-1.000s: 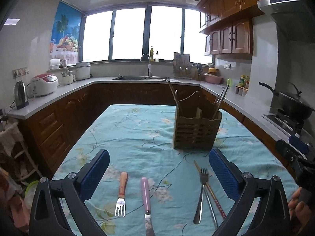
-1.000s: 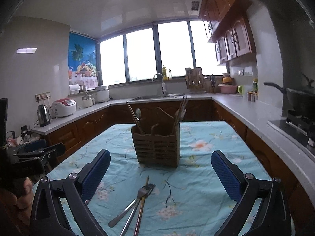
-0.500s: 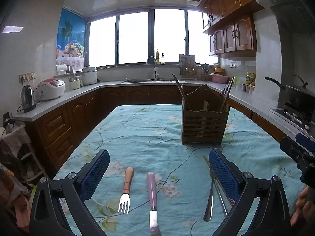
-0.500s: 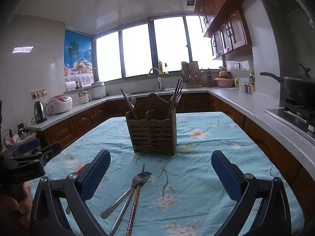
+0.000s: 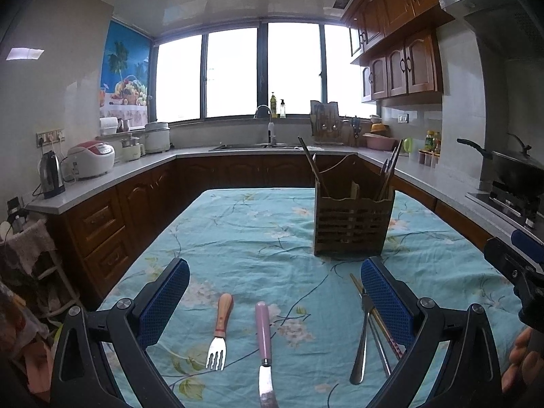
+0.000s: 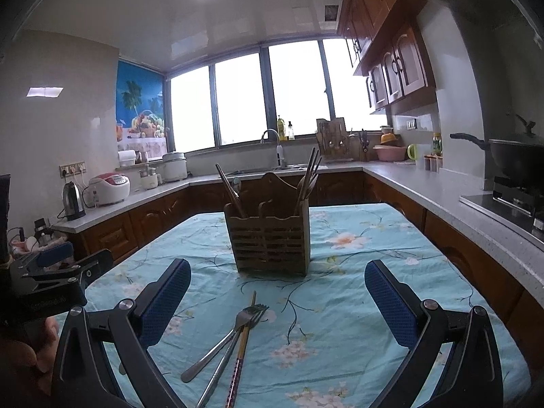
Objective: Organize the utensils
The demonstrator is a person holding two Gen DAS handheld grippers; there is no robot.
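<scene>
A wooden utensil caddy (image 5: pixel 352 226) stands on the floral tablecloth, with chopsticks and a spoon in it; it also shows in the right wrist view (image 6: pixel 270 238). My left gripper (image 5: pixel 273 301) is open and empty above a wooden-handled fork (image 5: pixel 219 335) and a pink-handled knife (image 5: pixel 263 343). Metal forks and chopsticks (image 5: pixel 369 336) lie by its right finger. My right gripper (image 6: pixel 277 301) is open and empty above that same pile (image 6: pixel 231 343), short of the caddy.
The table (image 6: pixel 374 238) carries a teal flowered cloth. Counters run around the room with a kettle (image 5: pixel 51 175), rice cooker (image 5: pixel 91 158), sink and a wok (image 6: pixel 516 158) on the stove at right. Each gripper shows at the edge of the other's view.
Both grippers have dropped lower and edged toward the caddy, which looms larger. The utensils on the cloth have not moved. Both grippers stay open.
</scene>
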